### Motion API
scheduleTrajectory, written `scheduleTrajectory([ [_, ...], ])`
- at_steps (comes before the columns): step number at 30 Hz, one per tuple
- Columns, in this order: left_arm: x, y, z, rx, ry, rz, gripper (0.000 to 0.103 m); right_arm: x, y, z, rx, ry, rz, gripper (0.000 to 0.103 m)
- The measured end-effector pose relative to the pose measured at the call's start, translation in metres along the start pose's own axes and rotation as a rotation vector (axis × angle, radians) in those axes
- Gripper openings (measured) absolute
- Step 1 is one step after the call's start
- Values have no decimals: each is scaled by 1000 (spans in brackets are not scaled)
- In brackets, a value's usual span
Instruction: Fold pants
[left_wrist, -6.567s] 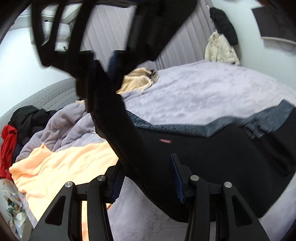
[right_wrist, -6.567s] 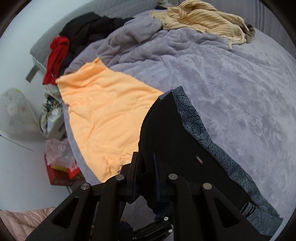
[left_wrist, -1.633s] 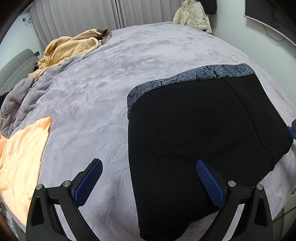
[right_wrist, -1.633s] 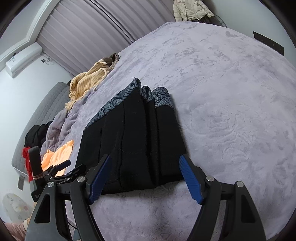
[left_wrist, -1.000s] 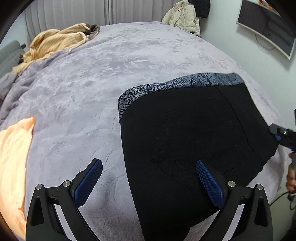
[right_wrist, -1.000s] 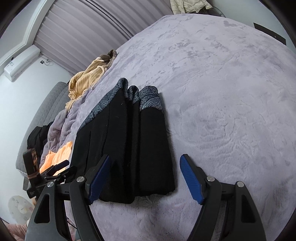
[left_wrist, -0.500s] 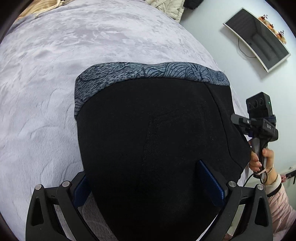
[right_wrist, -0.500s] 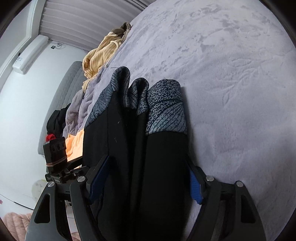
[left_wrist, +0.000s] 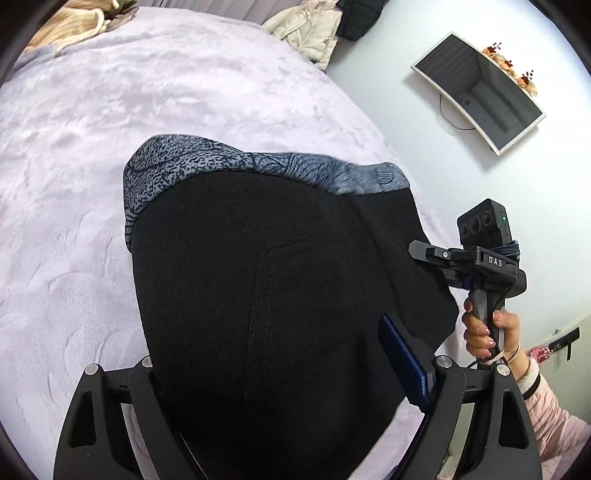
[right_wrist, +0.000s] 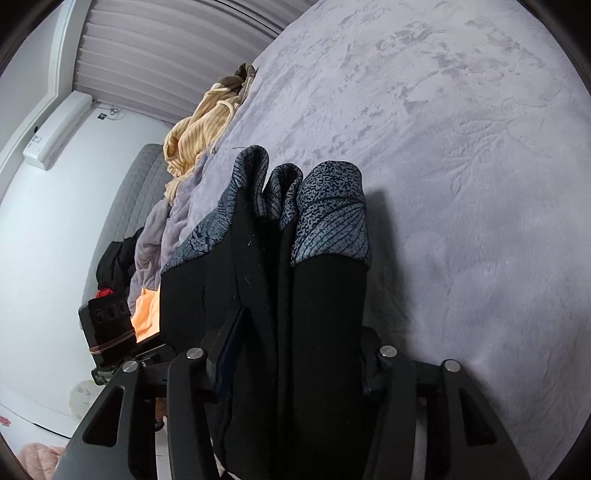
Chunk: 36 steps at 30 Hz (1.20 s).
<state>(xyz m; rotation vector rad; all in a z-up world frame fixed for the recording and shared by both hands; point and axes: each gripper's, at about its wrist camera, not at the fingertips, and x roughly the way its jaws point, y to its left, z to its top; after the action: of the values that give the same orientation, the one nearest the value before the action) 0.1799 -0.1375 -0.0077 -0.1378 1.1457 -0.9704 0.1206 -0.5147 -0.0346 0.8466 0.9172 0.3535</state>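
The folded black pants (left_wrist: 266, 280) with a grey patterned waistband (left_wrist: 258, 166) lie on the lilac bed (left_wrist: 74, 147). My left gripper (left_wrist: 280, 373) straddles the near edge of the stack, jaws wide, and only the right blue pad (left_wrist: 404, 360) shows. The right gripper's body (left_wrist: 480, 258) is at the stack's right edge, held by a hand. In the right wrist view the layered stack (right_wrist: 295, 295) sits between the right gripper's (right_wrist: 295, 358) fingers, which press its sides; the left gripper's body (right_wrist: 110, 328) shows beyond.
A yellow striped garment (right_wrist: 207, 122) and a lilac blanket (right_wrist: 162, 229) lie toward the headboard, with an orange garment (right_wrist: 146, 310) beside them. A curved monitor (left_wrist: 480, 88) hangs on the wall; jackets (left_wrist: 314, 29) hang past the bed.
Both grippers have pushed in around the stack, which now fills the space between their fingers. The right gripper's fingers have narrowed onto the stack's sides.
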Motion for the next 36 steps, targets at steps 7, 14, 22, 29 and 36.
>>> scheduleTrajectory([
  [7, -41, -7, 3, 1, -30, -27, 89, -23, 42, -18, -10, -15, 49, 48],
  [14, -74, -11, -9, 14, -78, 17, 89, -7, 89, -55, -13, 26, 127, 48],
  [22, -108, 20, -34, -33, -134, 196, 89, 57, 128, -93, -38, 65, 122, 48],
  [29, -103, 66, -70, -61, -128, 492, 90, 84, 132, -117, -92, 36, -181, 65],
  [36, -137, 75, -48, -109, -236, 537, 90, 17, 143, -118, -112, -145, -218, 29],
])
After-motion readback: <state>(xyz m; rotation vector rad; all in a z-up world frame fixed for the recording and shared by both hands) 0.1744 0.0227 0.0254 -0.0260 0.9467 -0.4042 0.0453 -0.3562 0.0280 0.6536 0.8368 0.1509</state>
